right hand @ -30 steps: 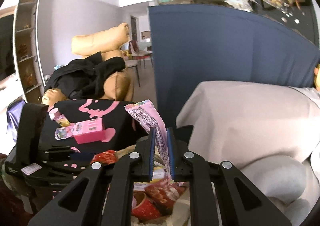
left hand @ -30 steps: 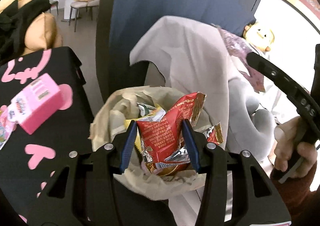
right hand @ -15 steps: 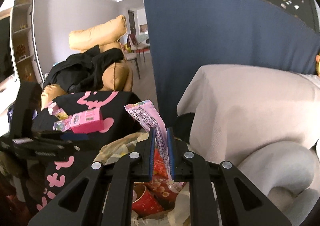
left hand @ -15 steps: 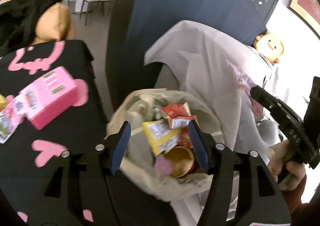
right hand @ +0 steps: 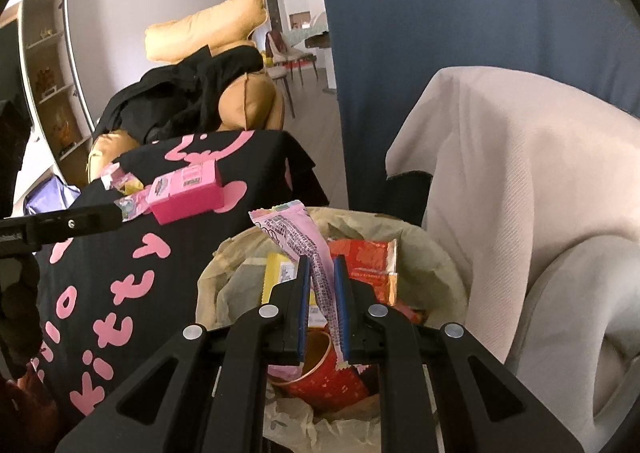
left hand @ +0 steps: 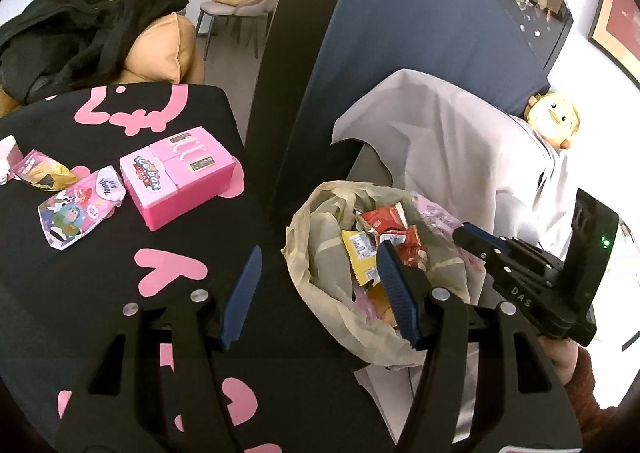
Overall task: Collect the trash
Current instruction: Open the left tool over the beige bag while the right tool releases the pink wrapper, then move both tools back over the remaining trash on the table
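The right claw (right hand: 320, 293) pinches a pink wrapper (right hand: 298, 237) just above the bin bag (right hand: 440, 253); best to lower it further inside before letting go, so it drops among the packets. The left claw (left hand: 316, 293) stands wide and empty; a second ago it gripped a red packet (left hand: 384, 219), which now lies in the bag beside its right finger. More wrappers wait on the table (left hand: 120, 293) ahead-left.

glossy foil wrappers (left hand: 388, 219), thin plastic bag liner (left hand: 320, 237), matt blk tablecloth (left hand: 100, 285)
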Action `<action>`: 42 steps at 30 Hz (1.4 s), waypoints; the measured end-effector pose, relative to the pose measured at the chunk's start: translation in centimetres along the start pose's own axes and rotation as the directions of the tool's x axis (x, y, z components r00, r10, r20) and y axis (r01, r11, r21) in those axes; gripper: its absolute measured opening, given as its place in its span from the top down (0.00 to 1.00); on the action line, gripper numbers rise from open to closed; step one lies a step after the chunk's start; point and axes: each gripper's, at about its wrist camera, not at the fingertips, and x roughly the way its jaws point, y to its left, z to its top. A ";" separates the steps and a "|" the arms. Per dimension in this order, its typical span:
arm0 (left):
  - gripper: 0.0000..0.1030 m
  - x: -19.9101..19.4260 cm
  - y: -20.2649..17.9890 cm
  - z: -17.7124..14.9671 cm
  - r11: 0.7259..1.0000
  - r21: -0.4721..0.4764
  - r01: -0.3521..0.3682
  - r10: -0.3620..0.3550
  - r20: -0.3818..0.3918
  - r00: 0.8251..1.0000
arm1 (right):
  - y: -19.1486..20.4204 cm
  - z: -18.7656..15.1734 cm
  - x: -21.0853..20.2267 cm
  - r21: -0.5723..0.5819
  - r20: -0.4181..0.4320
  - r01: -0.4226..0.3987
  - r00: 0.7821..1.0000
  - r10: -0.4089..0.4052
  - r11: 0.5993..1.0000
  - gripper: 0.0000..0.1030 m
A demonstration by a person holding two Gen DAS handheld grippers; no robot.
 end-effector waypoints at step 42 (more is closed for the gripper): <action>0.45 -7.5 15.6 -5.1 0.936 -0.293 -0.196 0.226 0.073 0.971 | 8.5 0.8 1.7 -0.065 -0.057 -0.197 0.980 0.193 0.978 0.65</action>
